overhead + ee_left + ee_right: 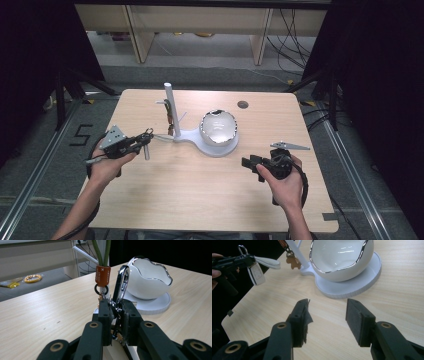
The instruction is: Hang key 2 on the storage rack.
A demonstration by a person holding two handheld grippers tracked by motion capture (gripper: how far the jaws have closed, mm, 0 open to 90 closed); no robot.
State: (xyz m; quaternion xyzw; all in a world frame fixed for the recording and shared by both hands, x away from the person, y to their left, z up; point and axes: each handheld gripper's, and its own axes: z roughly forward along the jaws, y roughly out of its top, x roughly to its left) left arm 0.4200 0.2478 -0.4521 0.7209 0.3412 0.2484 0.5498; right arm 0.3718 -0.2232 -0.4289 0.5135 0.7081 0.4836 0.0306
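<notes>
Clenched black jaws are filling the bottom of the left gripper view, where the left gripper (115, 315) is grasping a bunch of keys by its silver carabiner (121, 282), the clip standing upright out of the pads with a small ring and chain caught between them. From above, the same left gripper (145, 141) is holding the bunch over the left half of the wooden table (200, 200), a white tag (146, 152) dangling beneath it, just short of the white stand (172, 112) whose post is already carrying a second set on a green cord with an orange label (102, 276). To the right of the post, a white egg-shaped bowl (218, 127) with a chrome rim is sitting on the stand's round base (220, 149). Farther right, the right gripper (250, 162) is waiting near the table's right side with its jaws released and nothing between them, pointing toward the bowl.

The risks from here are looking plain. The grip is resting on thin, slick metal, so the carabiner may be twisting or sliding out if the hand tilts. The swinging tag could be snagging the cord already hanging on the post, and a careless push against that slender post could be shifting the stand and rocking the bowl.
</notes>
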